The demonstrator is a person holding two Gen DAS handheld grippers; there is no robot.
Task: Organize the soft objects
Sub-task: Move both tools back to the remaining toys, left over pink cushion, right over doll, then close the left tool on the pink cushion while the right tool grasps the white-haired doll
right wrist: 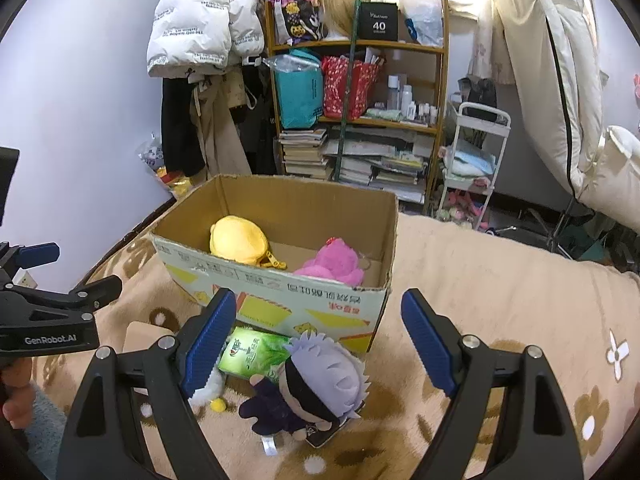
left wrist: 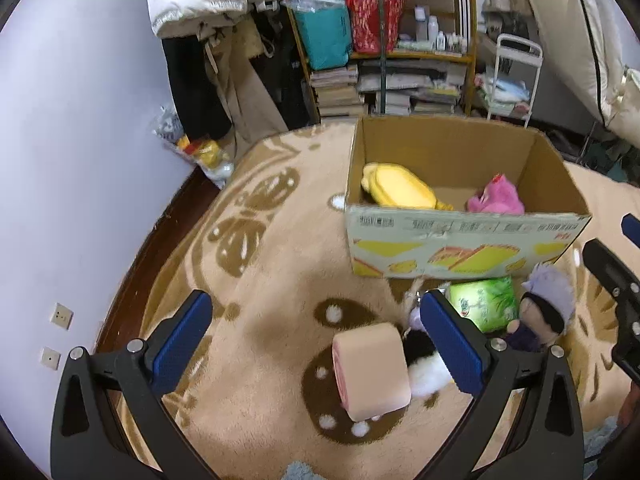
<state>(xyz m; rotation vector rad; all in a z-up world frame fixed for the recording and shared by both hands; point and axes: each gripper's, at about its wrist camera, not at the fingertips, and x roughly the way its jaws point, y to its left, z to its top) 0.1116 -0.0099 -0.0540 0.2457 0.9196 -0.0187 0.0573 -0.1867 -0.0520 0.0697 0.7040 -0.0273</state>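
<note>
Below, roll plush (left wrist: 370,372), both claws agape.

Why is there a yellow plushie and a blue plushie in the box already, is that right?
Almost. The cardboard box does hold a yellow plushie, but the other one is pink, not blue: the pink plushie lies beside it at the box's other end. The right wrist view shows both clearly.

Left gripper (left wrist: 316,344): jaws wide apart — above pink roll plush (left wrist: 370,370)
Box (left wrist: 460,240): holds yellow plush (left wrist: 400,186), pink plush (left wrist: 496,198)
</note>
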